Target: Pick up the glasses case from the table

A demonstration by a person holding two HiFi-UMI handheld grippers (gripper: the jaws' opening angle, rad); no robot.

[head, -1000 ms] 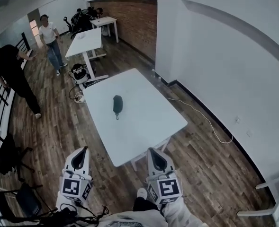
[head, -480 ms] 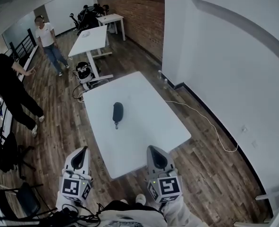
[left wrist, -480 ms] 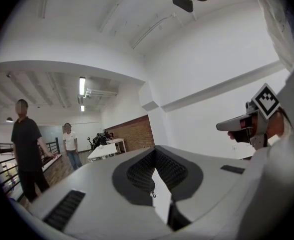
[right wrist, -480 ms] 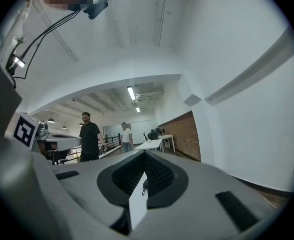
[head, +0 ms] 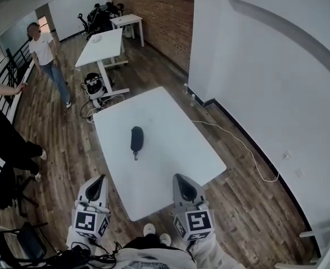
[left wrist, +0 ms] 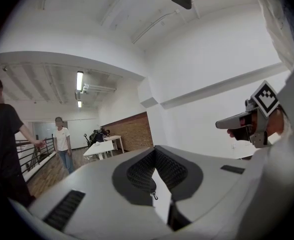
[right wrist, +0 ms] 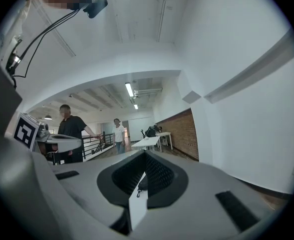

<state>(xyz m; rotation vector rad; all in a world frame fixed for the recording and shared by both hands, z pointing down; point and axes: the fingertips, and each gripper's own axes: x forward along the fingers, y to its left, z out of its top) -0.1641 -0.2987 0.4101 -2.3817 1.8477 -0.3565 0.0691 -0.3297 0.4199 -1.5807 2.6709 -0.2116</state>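
Observation:
The dark oblong glasses case [head: 136, 138] lies on the white table [head: 176, 144], left of its middle, with its zipper pull toward me. Both grippers point level at the table's near edge, short of it. My left gripper [head: 100, 177] is shut and holds nothing. In the left gripper view its tips [left wrist: 155, 150] meet, and the case's zipper pull [left wrist: 154, 196] shows in the slit below them. My right gripper [head: 179, 177] also looks shut and empty. The right gripper view shows the case [right wrist: 142, 183] far ahead, below the joined tips [right wrist: 145, 154].
A second white table [head: 100, 46] stands farther back, with a bag [head: 93, 86] on the floor beside it. A person in a white shirt [head: 44, 55] and one in black [head: 2, 133] stand at the left. A cable [head: 232, 136] runs along the right wall. A chair [head: 24, 240] is at lower left.
Both grippers have come closer to the table's near edge, still shut. The person in black has moved left, mostly out of frame. The case has not moved on the table.

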